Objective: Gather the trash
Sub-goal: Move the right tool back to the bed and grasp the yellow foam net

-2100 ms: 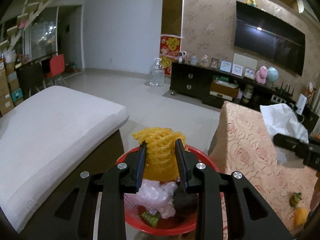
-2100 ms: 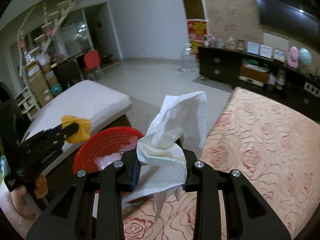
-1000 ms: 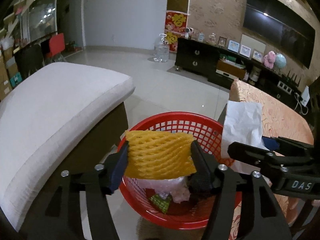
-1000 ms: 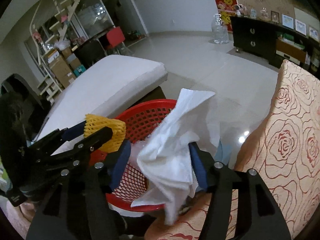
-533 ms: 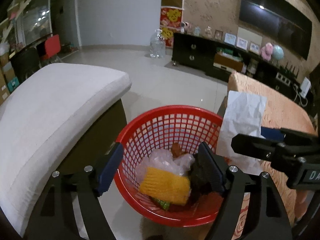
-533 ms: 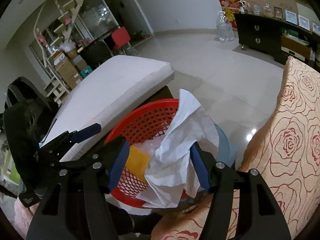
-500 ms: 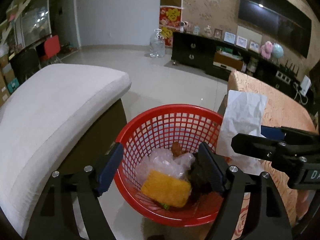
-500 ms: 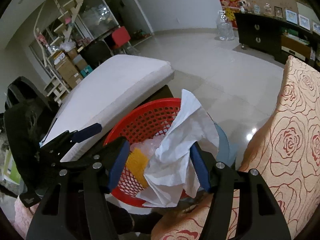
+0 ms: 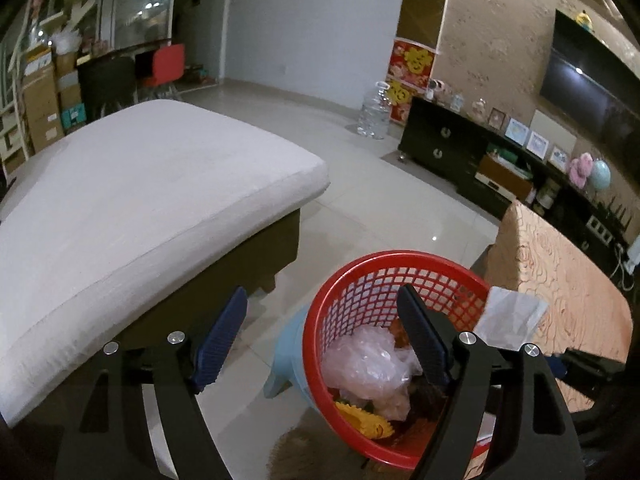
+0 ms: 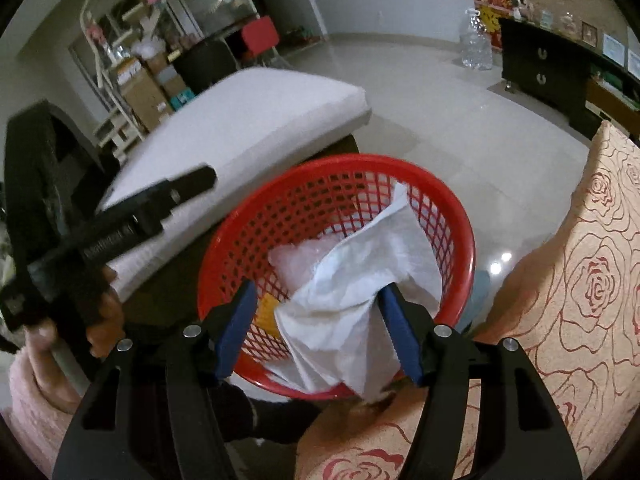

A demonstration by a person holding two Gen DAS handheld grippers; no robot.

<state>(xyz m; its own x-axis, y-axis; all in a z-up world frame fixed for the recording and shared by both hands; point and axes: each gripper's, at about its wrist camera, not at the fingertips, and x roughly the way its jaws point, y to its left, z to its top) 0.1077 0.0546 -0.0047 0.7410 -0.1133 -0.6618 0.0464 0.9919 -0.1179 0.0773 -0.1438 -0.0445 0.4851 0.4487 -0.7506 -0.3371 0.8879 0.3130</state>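
White tissue [image 10: 360,280] lengthwise, upper corner toward far basket [image 10: 460,216] rim

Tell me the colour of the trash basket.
Red, an open plastic mesh basket. It shows best in the right wrist view.

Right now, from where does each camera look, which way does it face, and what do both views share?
Left wrist: sits on the left tool, looks down at the basket and the cushion; its two open fingers show, nothing between them.
Right wrist: sits on the right tool, looks down into the basket; its fingers flank the tissue; the left tool and a hand show.
Shared: basket, cushion, tissue.
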